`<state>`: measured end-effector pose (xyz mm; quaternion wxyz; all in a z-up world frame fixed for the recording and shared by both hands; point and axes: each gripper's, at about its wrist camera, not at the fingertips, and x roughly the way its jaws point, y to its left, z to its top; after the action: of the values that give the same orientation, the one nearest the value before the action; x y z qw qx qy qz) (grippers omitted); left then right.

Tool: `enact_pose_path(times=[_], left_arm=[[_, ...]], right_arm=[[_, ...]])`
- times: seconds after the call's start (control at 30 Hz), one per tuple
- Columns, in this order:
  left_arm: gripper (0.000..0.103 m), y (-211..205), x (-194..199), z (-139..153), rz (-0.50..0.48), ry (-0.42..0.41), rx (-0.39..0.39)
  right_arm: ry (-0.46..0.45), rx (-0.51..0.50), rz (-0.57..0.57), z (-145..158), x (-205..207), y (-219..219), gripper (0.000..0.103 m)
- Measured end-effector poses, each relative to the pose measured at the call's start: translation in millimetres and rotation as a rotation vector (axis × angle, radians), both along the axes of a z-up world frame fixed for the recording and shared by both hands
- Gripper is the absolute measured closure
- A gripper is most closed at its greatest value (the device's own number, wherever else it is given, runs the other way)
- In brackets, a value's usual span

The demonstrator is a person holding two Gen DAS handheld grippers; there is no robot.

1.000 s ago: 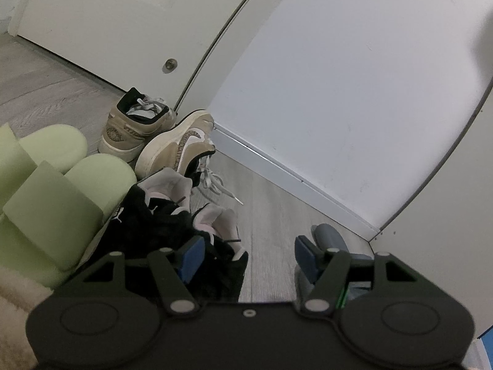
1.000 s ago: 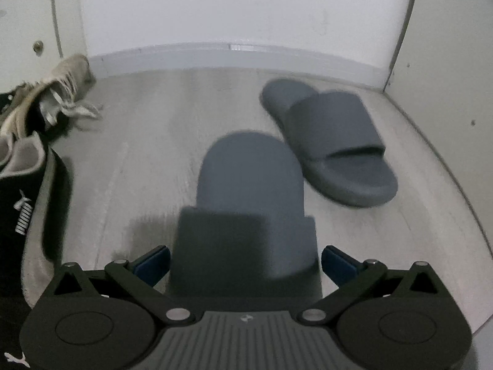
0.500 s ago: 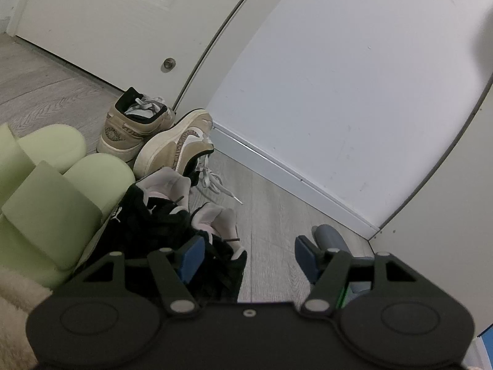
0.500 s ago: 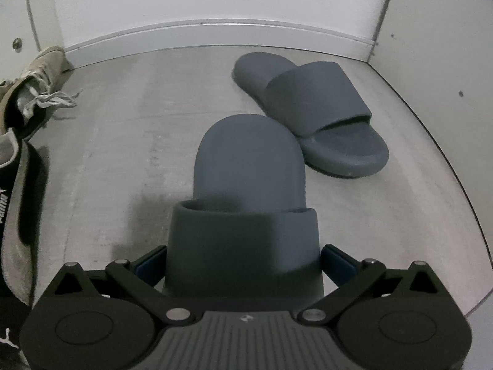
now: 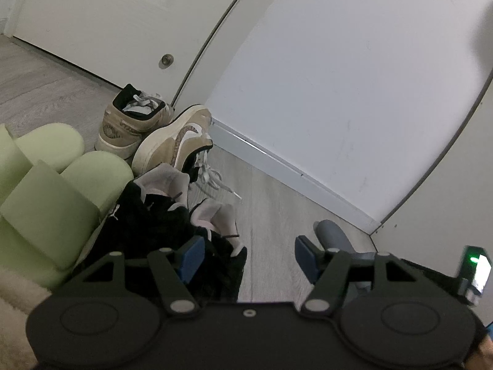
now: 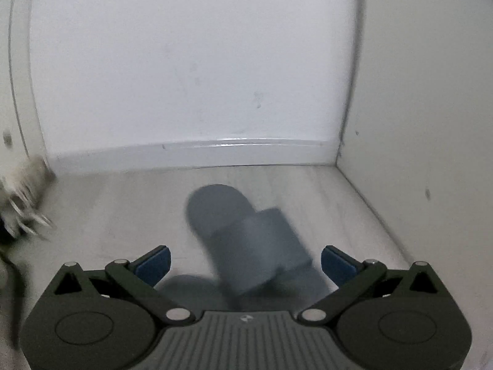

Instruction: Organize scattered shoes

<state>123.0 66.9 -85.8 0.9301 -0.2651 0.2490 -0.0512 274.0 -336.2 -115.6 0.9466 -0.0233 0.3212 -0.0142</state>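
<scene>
My right gripper (image 6: 245,262) is open, and nothing sits between its blue pads. Just ahead on the floor lies a grey slide (image 6: 246,231), blurred and angled with its toe to the upper left. The toe of a second grey slide (image 6: 185,283) peeks out low by the left finger. My left gripper (image 5: 248,257) hangs open above the floor. A pair of black sneakers (image 5: 154,222) with pale linings lies under its left finger. A grey slide's toe (image 5: 332,234) shows past its right finger.
Two tan sneakers (image 5: 132,123) (image 5: 175,141) lean by the white door (image 5: 92,30), laces trailing. Pale green slides (image 5: 46,200) lie at the left, above a fluffy beige item (image 5: 18,293). White walls and a baseboard (image 6: 200,151) form a corner.
The right view has tilted up and drawn back with blur. The grey slide that filled the space between the fingers is now mostly out of sight below. The left gripper barely moved.
</scene>
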Motion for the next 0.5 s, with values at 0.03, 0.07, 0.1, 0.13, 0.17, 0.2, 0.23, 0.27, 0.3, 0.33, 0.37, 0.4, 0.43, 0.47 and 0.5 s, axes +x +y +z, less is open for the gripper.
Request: enact_pose_path(times=[0.03, 0.07, 0.1, 0.13, 0.17, 0.2, 0.23, 0.27, 0.3, 0.33, 0.37, 0.4, 0.43, 0.47, 0.5], left_arm=[[0.037, 0, 1, 0, 0.000, 0.003, 0.001], [0.037, 0, 2, -1, -0.002, 0.010, -0.001], [0.037, 0, 3, -2, -0.005, 0.016, -0.003], [0.037, 0, 4, -3, -0.006, 0.020, -0.004], [0.037, 0, 5, -3, -0.007, 0.026, -0.008], [0.037, 0, 6, -4, -0.009, 0.031, -0.011], [0.037, 0, 6, -5, -0.009, 0.036, -0.014], [0.037, 0, 8, -6, -0.009, 0.040, -0.017], [0.037, 0, 9, -7, -0.012, 0.044, -0.019], [0.037, 0, 10, -7, -0.015, 0.047, -0.020], [0.037, -1, 12, -8, -0.023, 0.052, -0.019], [0.037, -2, 14, -8, -0.028, 0.055, -0.017], [0.037, -2, 15, -9, -0.032, 0.057, -0.016], [0.037, -3, 15, -9, -0.039, 0.058, -0.014], [0.037, -4, 16, -9, -0.047, 0.059, -0.012]], right_arm=[[0.011, 0.016, 0.009, -3, 8, -3, 0.000], [0.038, 0.052, 0.034, -10, 26, -10, 0.000], [0.053, 0.051, 0.055, -14, 37, -11, 0.000], [0.069, 0.051, 0.076, -17, 47, -12, 0.000], [0.085, 0.042, 0.095, -21, 57, -13, 0.000], [0.102, 0.006, 0.109, -24, 66, -11, 0.000], [0.116, -0.029, 0.119, -26, 72, -10, 0.000], [0.131, -0.064, 0.130, -29, 76, -8, 0.000], [0.165, -0.138, 0.161, -34, 84, -3, 0.000], [0.180, -0.168, 0.196, -37, 87, 1, 0.000], [0.193, -0.185, 0.226, -41, 89, 3, 0.000], [0.200, -0.208, 0.239, -45, 89, 4, 0.000], [0.205, -0.221, 0.249, -48, 90, 5, 0.000], [0.202, -0.209, 0.255, -49, 90, 3, 0.000], [0.199, -0.196, 0.260, -50, 91, 0, 0.000]])
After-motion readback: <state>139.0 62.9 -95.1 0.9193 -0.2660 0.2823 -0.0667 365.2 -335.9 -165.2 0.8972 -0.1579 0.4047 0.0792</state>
